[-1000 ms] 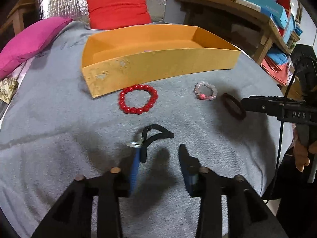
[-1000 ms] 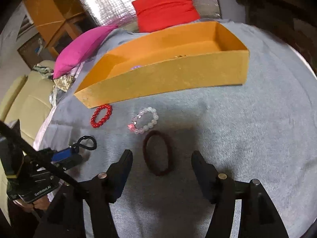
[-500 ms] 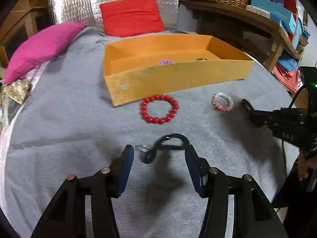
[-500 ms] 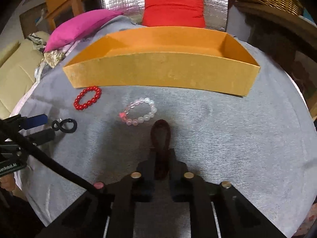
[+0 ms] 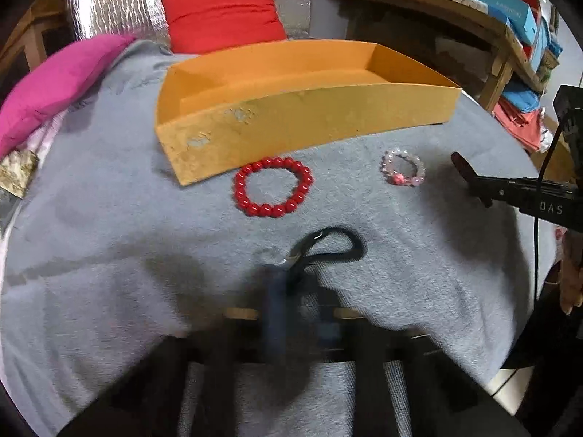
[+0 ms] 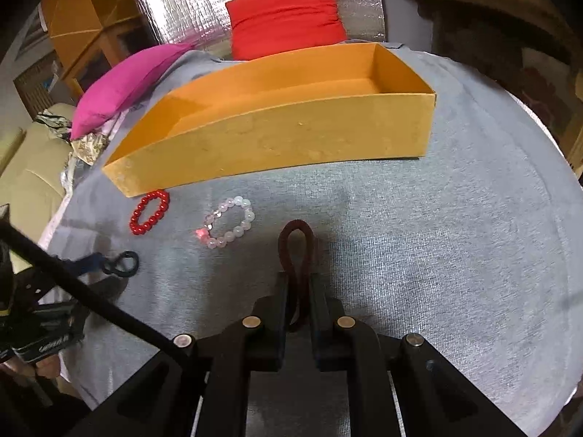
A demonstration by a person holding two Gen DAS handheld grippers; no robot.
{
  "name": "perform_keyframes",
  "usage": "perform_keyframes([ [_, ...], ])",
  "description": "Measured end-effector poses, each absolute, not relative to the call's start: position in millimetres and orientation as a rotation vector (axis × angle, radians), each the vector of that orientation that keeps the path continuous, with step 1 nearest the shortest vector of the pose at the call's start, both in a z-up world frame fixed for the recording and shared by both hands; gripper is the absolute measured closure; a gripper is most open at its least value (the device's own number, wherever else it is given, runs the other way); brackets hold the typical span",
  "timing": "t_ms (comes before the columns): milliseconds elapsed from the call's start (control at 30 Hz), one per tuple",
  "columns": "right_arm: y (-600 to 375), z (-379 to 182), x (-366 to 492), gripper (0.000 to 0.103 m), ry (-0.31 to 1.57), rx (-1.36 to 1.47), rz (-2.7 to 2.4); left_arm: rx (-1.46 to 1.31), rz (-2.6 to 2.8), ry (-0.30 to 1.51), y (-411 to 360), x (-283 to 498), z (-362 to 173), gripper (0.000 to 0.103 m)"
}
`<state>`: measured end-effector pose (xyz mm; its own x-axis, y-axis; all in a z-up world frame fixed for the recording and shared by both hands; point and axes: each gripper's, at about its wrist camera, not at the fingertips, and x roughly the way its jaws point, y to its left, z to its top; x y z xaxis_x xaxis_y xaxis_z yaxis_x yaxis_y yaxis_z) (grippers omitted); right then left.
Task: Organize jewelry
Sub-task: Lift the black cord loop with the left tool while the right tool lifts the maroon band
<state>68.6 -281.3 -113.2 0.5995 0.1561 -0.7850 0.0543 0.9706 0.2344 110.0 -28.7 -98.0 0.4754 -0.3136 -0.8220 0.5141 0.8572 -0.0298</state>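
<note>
My left gripper [image 5: 297,286] is blurred, its jaws closing together on the near end of a black cord bracelet [image 5: 329,244] with a metal clasp, which lies on the grey cloth. The right gripper [image 6: 298,286] is shut on a dark brown band [image 6: 296,244] whose loop sticks out ahead of the fingers. A red bead bracelet [image 5: 273,191] [image 6: 150,212] and a pale pink bead bracelet [image 5: 402,171] [image 6: 229,226] lie loose in front of the orange box [image 5: 306,123] [image 6: 277,142]. From each wrist view the other gripper shows at the side [image 5: 470,178] [image 6: 87,264].
The grey cloth [image 6: 455,240] covers a round table with its edge close on the right. A pink cushion [image 5: 54,87] and a red cushion [image 5: 222,14] lie behind the box. Shelves with boxes [image 5: 510,11] stand at the far right. A person's hand [image 5: 572,284] holds the right tool.
Both grippers have gone from open to shut: the right one closed on the brown band first, then the left one on the black cord.
</note>
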Motion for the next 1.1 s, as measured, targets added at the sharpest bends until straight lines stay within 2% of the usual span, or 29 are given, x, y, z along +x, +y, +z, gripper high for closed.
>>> perform_keyframes([
  [333, -286.9, -95.9, 57.5, 0.092, 0.835, 0.285, 0.091, 0.126, -0.597, 0.897, -30.1, 97.1, -77.6, 0.098],
  [733, -286.4, -62.1, 44.4, 0.092, 0.66, 0.288, 0.117, 0.036, -0.529, 0.697, -30.7, 83.5, -12.2, 0.098],
  [1100, -292.1, -38.8, 55.7, 0.092, 0.696, 0.16, -0.033, 0.013, -0.543, 0.588, -83.8, 112.0, 43.4, 0.098],
])
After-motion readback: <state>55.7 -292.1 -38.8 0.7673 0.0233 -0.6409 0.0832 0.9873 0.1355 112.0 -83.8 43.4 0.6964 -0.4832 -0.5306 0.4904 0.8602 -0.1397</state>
